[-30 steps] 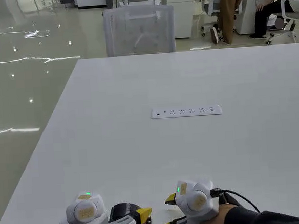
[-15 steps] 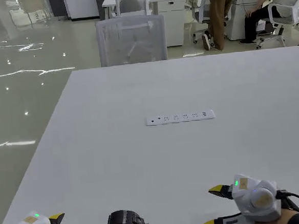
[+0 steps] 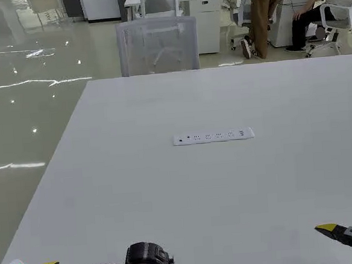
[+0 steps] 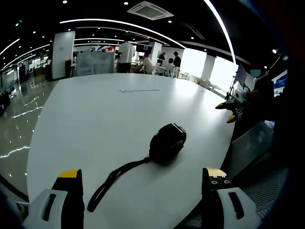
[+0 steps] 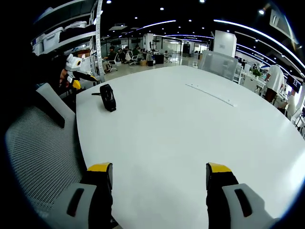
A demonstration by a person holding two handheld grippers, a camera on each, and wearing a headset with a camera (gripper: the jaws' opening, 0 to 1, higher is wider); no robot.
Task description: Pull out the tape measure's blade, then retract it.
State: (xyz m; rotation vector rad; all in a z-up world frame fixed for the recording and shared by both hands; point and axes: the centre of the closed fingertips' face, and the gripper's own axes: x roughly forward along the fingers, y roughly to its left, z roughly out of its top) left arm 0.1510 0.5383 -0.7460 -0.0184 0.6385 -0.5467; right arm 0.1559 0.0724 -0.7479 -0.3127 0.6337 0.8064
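Left gripper (image 4: 143, 174) is wide open and empty, with the tape measure (image 4: 167, 142) lying just ahead of it near the edge of the table (image 3: 228, 189), strap (image 4: 114, 180) trailing toward its jaws. Right gripper (image 5: 159, 168), open and empty too, sits well apart, so left's nearer.

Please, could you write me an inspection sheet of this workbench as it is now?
Surface: plain white table top, no marks seen.
Job's things: black round tape measure lies near the front edge, black strap trailing; no blade drawn out; neither gripper touches it.
Clutter: white power strip mid-table.
Grippers: left gripper open, facing the tape measure; right gripper open, over bare table.
Cables: nothing seen.
Surroundings: grey mesh chair at the far edge, people at desks, glossy floor.
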